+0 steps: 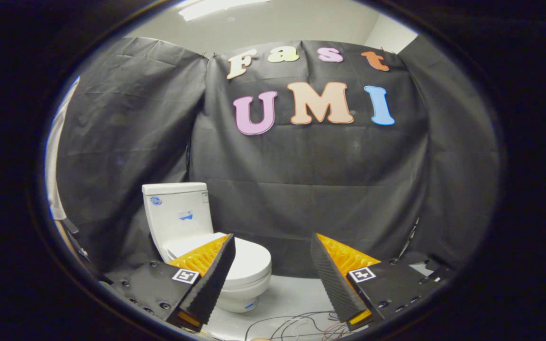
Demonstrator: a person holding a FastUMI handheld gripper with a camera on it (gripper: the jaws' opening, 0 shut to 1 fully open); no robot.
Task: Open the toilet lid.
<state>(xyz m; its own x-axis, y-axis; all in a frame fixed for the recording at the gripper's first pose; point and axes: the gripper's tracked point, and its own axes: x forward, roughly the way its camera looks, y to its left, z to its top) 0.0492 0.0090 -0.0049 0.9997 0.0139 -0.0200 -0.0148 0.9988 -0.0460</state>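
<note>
Beyond the spread, empty gripper point(273, 246), the toilet lid point(249, 259) lies shut; approach begins, next reaching its front edge.

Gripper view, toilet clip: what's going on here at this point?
A person is holding a handheld gripper aimed into a black-cloth booth. Its fingers are spread wide open with nothing between them. The white toilet stands on the pale floor beyond the left finger, partly hidden behind it, and its lid lies flat and closed. The gripper looks well short of the toilet, so the lid is untouched. Loose cables lie on the floor between the fingers.
</note>
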